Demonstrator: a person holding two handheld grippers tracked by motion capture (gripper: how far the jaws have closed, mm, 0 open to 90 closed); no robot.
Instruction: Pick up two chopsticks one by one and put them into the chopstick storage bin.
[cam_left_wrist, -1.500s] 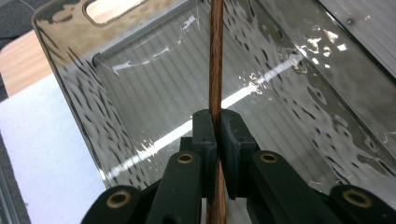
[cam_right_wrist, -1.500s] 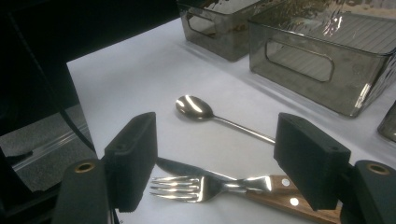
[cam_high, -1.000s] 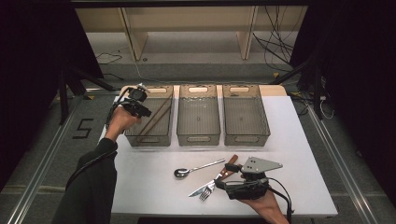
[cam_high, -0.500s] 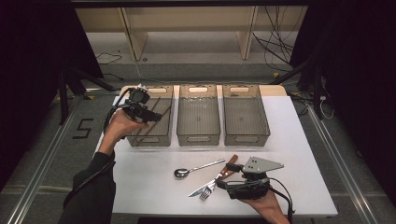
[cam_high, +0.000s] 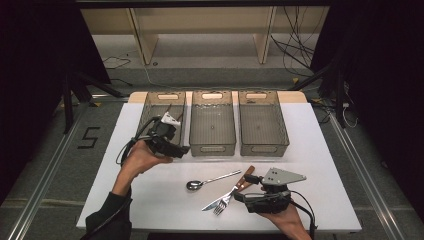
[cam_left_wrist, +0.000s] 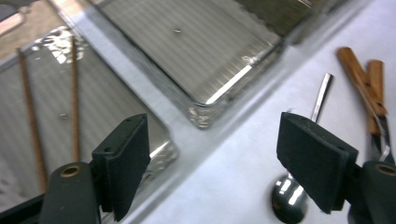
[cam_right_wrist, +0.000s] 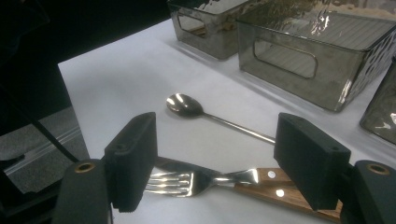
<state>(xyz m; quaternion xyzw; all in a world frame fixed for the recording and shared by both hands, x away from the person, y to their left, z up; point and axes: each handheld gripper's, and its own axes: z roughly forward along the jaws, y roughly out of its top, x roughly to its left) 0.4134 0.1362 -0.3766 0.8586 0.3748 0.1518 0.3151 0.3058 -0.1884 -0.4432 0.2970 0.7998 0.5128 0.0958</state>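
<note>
High view: fork (cam_high: 223, 202) and wood-handled knife (cam_high: 235, 191) lie crossed on the white table (cam_high: 330, 165), near its front edge, right by the right gripper (cam_high: 246, 187). Right gripper view has the fork (cam_right_wrist: 187, 181) and knife handle (cam_right_wrist: 289, 191) between the jaws, which stand wide apart, pads not touching either, nothing gripped. Spoon (cam_high: 210, 181) sits just left of that pair, bowl toward the left, handle tip close to the knife.

Left gripper (cam_high: 176, 148) is now at the front edge of the left bin (cam_high: 150, 107), held over the table by the left hand (cam_high: 142, 159). A sec ago it was up near the bin's back left corner, so it's pulled back toward the person and a bit right. Its jaws have just been opening, now wide, nothing between them. Left gripper view: two chopsticks (cam_left_wrist: 74, 93) lying in that bin. Right gripper hasn't shifted vs earlier.

Middle bin (cam_high: 212, 122) and right bin (cam_high: 261, 122) stand side by side w/ the left one along the back of the table. Open white surface left of the spoon and on the right of the table; bins' front walls well apart from the cutlery.
</note>
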